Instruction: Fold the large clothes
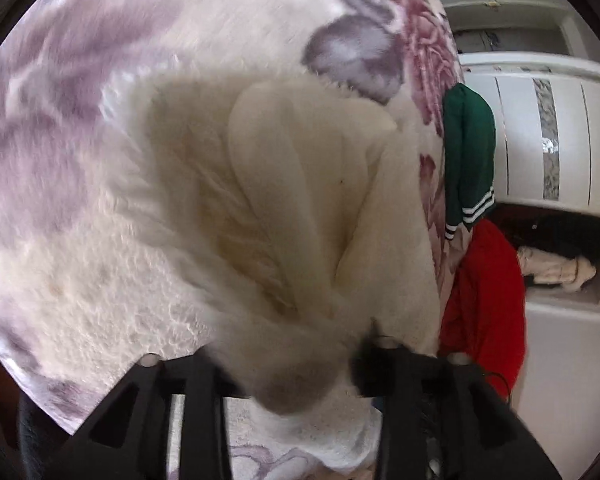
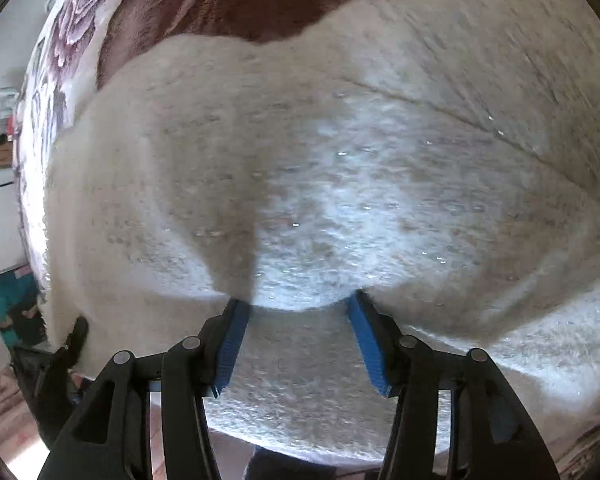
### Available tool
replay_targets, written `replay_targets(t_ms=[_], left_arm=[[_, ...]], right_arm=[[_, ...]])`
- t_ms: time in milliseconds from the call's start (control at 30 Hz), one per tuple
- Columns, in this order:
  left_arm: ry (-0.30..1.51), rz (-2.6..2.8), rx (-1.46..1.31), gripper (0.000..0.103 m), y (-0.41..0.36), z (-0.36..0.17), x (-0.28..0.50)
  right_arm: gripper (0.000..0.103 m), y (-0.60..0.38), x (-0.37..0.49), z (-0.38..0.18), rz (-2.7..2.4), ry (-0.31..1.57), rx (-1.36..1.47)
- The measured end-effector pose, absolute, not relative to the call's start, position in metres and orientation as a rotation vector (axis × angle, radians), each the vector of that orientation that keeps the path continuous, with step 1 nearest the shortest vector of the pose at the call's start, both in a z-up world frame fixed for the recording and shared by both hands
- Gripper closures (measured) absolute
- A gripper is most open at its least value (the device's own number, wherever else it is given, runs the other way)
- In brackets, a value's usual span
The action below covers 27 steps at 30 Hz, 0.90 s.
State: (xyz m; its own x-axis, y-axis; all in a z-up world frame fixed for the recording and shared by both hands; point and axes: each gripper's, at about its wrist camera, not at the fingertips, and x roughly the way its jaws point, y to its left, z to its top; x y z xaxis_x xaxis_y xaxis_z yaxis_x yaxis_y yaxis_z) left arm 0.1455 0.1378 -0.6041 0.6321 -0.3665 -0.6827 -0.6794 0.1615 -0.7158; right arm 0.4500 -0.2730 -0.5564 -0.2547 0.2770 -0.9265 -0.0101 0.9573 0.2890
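Right gripper spread wide — left gripper fabric-hidden.

Floral blanket with big purple and pink flowers covers the whole surface out past the fingertips, looks like a bed. Right of the fingers there's a white cabinet with panelled doors and a silvery patterned strip, and an open shelf under it stuffed with bundled fabric. White wall above that. In the right wrist view the blanket runs off to the upper left, with a pale wall and a teal box left of the fingers. Soft daylight, some glare.
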Motion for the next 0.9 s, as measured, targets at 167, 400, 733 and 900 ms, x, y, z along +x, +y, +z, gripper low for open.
replay_targets(t_ms=[167, 400, 733, 900], left_arm=[[0.919, 0.297, -1.459, 0.045, 0.123, -0.608, 0.155], [0.877, 0.310, -1.088, 0.082, 0.095, -0.529, 0.199], [0.894, -0.193, -0.226, 0.084, -0.092, -0.419, 0.273], [0.907, -0.438, 0.246, 0.084, -0.217, -0.429, 0.269]], right_arm=[[0.046, -0.277, 0.444, -0.503, 0.381, 1.724, 0.114], [0.049, -0.315, 0.439, -0.551, 0.331, 1.739, 0.243], [0.047, -0.386, 0.428, -0.550, 0.413, 1.768, 0.672], [0.047, -0.502, 0.392, -0.530, 0.275, 1.701, 0.965]])
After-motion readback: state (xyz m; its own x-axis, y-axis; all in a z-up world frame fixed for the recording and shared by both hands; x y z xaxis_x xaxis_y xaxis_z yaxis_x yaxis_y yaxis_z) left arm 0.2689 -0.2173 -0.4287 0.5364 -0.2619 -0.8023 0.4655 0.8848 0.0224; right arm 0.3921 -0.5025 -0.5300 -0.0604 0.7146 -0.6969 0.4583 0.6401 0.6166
